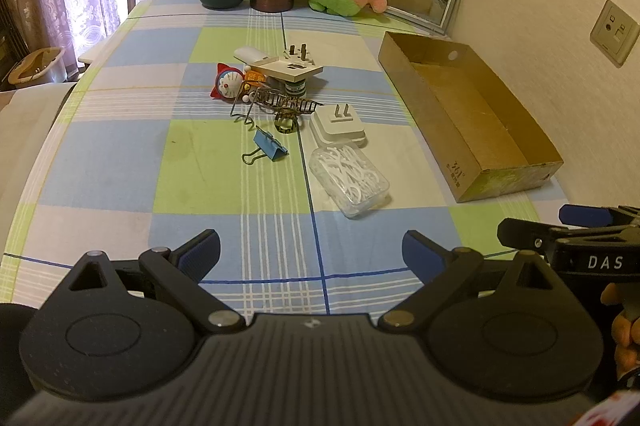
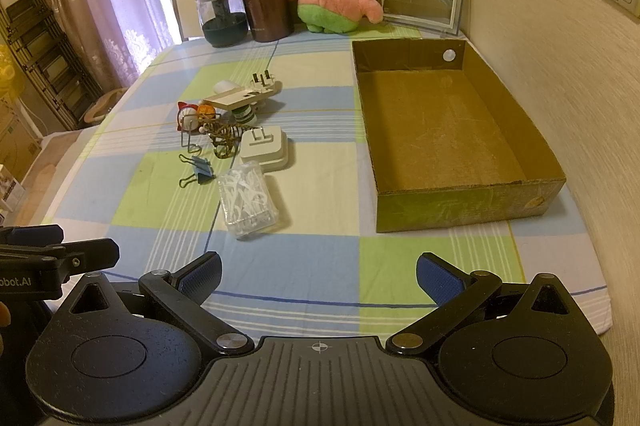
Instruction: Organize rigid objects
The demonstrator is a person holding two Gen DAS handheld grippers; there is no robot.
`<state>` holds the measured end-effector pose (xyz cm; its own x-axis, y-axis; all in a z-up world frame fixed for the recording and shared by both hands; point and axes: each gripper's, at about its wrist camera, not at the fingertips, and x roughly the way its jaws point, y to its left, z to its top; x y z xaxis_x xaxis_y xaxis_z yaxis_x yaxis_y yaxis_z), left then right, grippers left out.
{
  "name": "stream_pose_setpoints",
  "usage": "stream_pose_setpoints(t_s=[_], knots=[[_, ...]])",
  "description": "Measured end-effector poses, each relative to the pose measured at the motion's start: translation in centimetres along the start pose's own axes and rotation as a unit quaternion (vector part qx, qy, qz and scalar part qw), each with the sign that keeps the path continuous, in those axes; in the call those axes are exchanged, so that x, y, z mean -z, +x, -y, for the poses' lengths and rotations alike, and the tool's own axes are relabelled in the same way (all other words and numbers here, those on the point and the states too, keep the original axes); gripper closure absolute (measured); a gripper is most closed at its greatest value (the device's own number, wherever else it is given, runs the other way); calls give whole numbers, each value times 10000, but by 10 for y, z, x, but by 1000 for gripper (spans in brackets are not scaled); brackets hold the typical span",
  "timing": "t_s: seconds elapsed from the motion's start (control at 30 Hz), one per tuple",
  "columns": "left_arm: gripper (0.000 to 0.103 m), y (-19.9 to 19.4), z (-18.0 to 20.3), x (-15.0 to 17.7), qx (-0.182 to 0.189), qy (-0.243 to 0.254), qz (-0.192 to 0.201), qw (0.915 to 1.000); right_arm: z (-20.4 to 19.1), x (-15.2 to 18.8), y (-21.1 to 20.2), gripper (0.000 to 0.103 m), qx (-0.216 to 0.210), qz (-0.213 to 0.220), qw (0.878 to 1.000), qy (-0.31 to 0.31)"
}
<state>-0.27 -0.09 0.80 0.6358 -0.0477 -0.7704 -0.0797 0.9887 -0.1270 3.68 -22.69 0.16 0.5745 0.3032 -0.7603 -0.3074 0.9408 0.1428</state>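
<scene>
Down low at six o'clock, the left gripper (image 1: 311,252) hangs over the checked blue-and-green cloth surface (image 1: 100,154) with jaws spread wide, nothing between them. Going left to right in its view: a red-and-blue cat figurine (image 1: 227,82) at eleven o'clock, a blue binder clip (image 1: 269,146) just ahead, a tangled dark wire rack (image 1: 280,103) beyond it, a white square plug adapter (image 1: 338,125), then a clear plastic box of white floss picks (image 1: 351,179) touching the adapter's near edge. At two o'clock lies an open brown cardboard tray (image 1: 504,162), well apart from the cluster. The right gripper (image 2: 319,276) is likewise released, holding nothing.
</scene>
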Motion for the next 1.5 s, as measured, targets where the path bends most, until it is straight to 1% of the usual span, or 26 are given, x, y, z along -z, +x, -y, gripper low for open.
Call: stream_pose_setpoints(t_s=[0.93,1.13,1.27,1.5], knots=[[7,1,0,2,14,-52,-8,10000,-1,1,1,2,-3,0,10000,-13],[11,6,-4,1,45,-82,-57,9999,-5,1,8,2,-27,-1,10000,-19],[11,14,-10,-3,52,-98,-57,9999,-7,-2,16,2,-75,8,10000,-33],[11,35,-35,-17,-112,-18,-55,9999,-14,-9,40,2,-210,11,9997,-112]])
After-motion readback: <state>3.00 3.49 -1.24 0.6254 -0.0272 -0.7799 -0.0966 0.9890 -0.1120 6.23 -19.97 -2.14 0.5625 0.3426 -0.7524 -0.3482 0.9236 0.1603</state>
